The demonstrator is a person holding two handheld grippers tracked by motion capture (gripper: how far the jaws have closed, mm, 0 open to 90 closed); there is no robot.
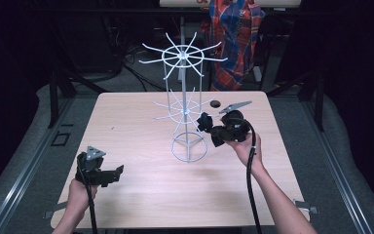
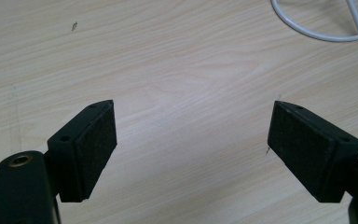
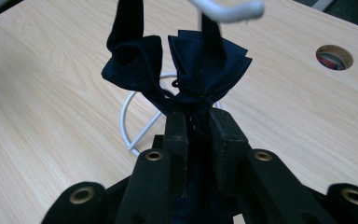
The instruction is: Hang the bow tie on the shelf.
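A white wire rack [image 1: 185, 105] with two tiers of spokes stands upright on the table, its ring base [image 3: 135, 126] on the wood. My right gripper [image 1: 209, 127] is shut on a dark navy cloth bow [image 3: 186, 70], held close to the lower spokes; one white spoke tip [image 3: 233, 11] lies just above the bow. A dark strap of the bow [image 3: 127, 21] rises toward the top edge. My left gripper [image 1: 112, 174] rests low at the table's front left, open, its two pads [image 2: 95, 144] wide apart over bare wood.
The light wood table [image 1: 141, 195] has a round cable hole [image 1: 215, 103] behind the rack. A plaid cloth [image 1: 233, 39] hangs beyond the far edge. Part of the rack's base ring [image 2: 317, 32] lies ahead of the left gripper.
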